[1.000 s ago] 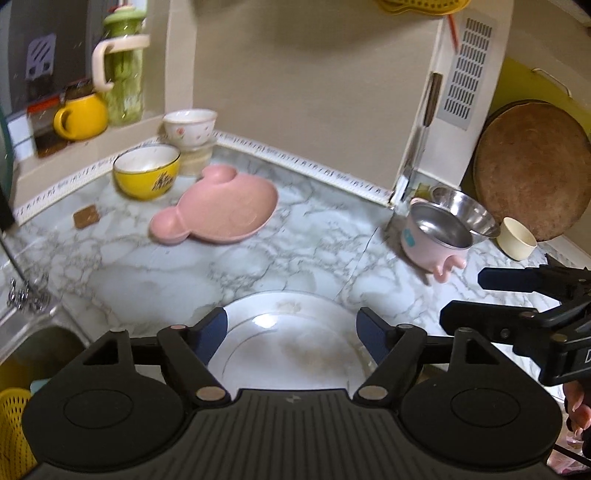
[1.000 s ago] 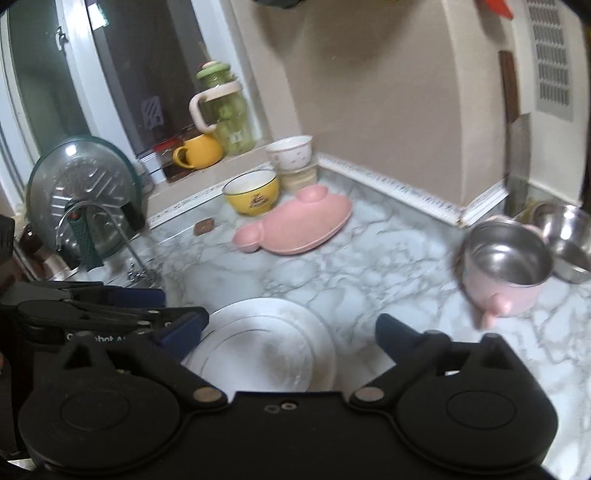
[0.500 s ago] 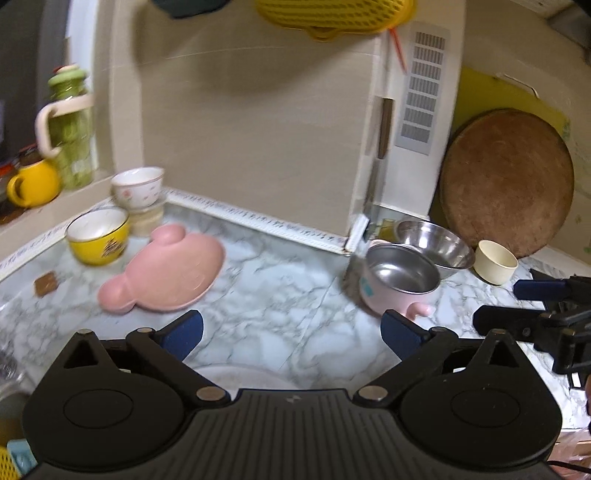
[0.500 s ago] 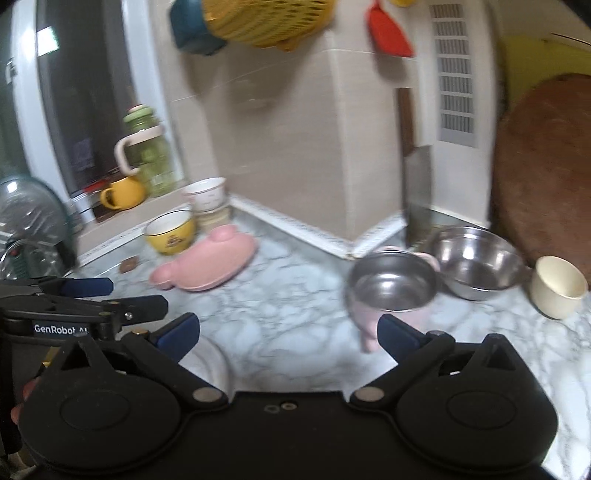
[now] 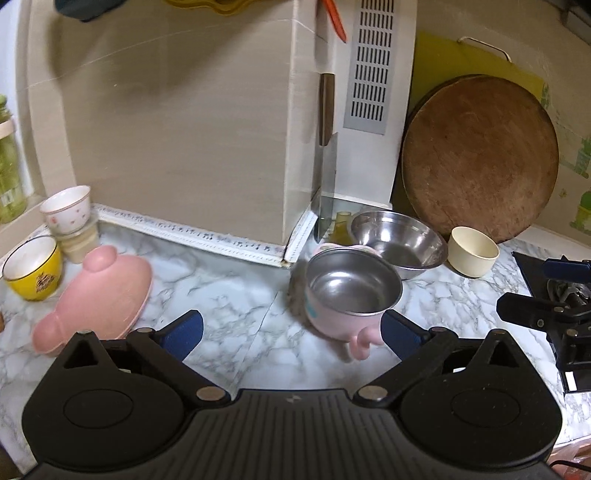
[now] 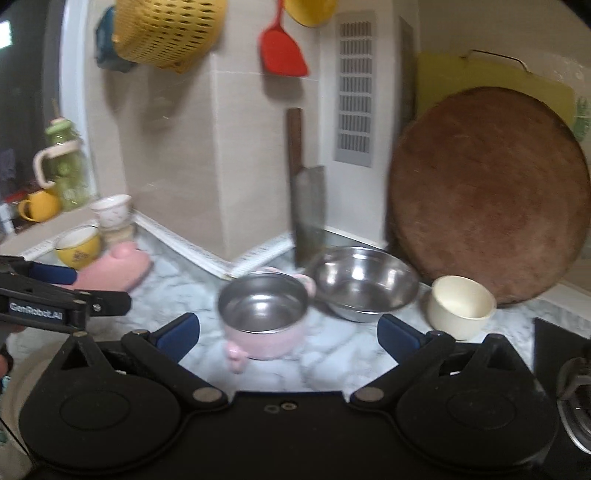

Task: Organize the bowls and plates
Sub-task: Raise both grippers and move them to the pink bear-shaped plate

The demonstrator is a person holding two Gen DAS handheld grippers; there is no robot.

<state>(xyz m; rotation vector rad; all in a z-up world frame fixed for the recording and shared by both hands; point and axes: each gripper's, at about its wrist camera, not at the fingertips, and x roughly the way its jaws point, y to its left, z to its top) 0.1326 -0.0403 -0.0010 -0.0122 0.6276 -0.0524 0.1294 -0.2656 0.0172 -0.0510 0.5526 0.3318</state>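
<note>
Leaning against the back wall, the round brown cutting board is the largest thing in sight, with a yellow board behind it. On the marble counter, the pink animal-shaped plate lies flat at the left. To its right, past the wall corner, the plain steel bowl sits in front of the cutting board. The pink-walled, steel-lined bowl stands just in front of it, close enough that I cannot tell if they touch; a stubby pink handle juts from its near side, and its image is a little smeared. The yellow bowl with a white inside stands left of the pink plate, and behind it a white flowered bowl rests stacked on another cup. A small cream cup sits right of the steel bowl.

A cleaver leans upright at the wall corner behind the two steel bowls. A yellow colander and a red spatula hang above.

The left gripper has just been spreading its jaws; they stand wide with nothing between them. The right gripper is likewise spread wide and empty, aimed toward the pink-walled bowl.
</note>
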